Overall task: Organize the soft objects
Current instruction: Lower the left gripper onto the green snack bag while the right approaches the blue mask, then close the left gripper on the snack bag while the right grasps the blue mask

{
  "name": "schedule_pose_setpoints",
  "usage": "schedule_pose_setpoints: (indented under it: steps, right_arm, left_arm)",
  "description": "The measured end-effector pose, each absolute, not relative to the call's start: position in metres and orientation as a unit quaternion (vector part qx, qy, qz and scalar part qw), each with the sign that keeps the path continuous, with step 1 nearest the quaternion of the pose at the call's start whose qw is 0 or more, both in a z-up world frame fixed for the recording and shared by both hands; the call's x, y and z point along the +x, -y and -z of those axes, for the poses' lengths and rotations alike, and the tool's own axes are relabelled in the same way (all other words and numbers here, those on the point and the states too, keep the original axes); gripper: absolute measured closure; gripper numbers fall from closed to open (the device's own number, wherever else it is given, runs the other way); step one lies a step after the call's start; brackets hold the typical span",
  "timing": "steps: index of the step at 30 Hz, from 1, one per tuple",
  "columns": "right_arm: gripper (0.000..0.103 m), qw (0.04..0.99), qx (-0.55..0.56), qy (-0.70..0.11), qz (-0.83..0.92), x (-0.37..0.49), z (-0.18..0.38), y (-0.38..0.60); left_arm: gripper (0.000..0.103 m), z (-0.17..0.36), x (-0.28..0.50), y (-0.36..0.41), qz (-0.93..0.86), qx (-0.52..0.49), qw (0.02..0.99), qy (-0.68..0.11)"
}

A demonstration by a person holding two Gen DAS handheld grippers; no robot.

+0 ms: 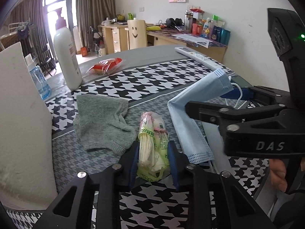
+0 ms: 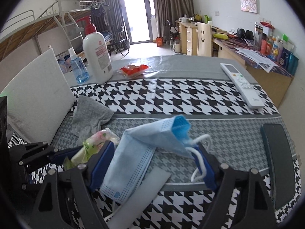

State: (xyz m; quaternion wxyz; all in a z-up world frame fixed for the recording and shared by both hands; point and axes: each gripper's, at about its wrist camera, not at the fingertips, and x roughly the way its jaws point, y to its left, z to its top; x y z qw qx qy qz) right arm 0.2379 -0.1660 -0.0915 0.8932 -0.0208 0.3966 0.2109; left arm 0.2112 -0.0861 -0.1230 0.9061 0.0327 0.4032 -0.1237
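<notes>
Left claw (image 1: 153, 164) is clenching a green-and-pink tissue pack (image 1: 152, 145) between its blue pads, low over the houndstooth tabletop (image 1: 152, 80) and just right of a crumpled grey sock (image 1: 103, 122). Right claw (image 2: 152, 164) is standing released, its jaws wide around a folded blue face mask (image 2: 148, 148), whose ear loop (image 2: 200, 164) is draping over the right finger. White remote (image 2: 242, 84), lotion bottle (image 2: 98, 57) and red snack packet (image 2: 134, 69) are lying farther back.
</notes>
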Motion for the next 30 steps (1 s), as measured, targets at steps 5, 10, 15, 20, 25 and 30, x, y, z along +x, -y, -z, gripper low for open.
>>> schedule_pose_setpoints:
  steps: [5, 10, 15, 20, 25, 30]
  right_arm:
    - [0.017, 0.891, -0.029, -0.400, -0.212, 0.243, 0.094, 0.159]
    - [0.026, 0.887, -0.031, -0.407, -0.215, 0.248, 0.096, 0.154]
    - [0.043, 0.878, -0.032, -0.424, -0.220, 0.253, 0.104, 0.149]
    - [0.055, 0.875, -0.026, -0.428, -0.225, 0.256, 0.107, 0.149]
    - [0.072, 0.872, -0.030, -0.431, -0.231, 0.257, 0.110, 0.146]
    - [0.082, 0.877, -0.028, -0.422, -0.227, 0.254, 0.105, 0.149]
  left_arm:
    - [0.083, 0.121, 0.208, 0.087, 0.132, 0.034, 0.907, -0.399]
    - [0.085, 0.118, 0.205, 0.081, 0.127, 0.028, 0.909, -0.395]
    - [0.085, 0.113, 0.200, 0.076, 0.122, 0.025, 0.914, -0.386]
    - [0.085, 0.109, 0.197, 0.071, 0.119, 0.021, 0.917, -0.380]
    - [0.085, 0.108, 0.195, 0.069, 0.119, 0.018, 0.918, -0.378]
    - [0.085, 0.105, 0.190, 0.069, 0.117, 0.018, 0.920, -0.373]
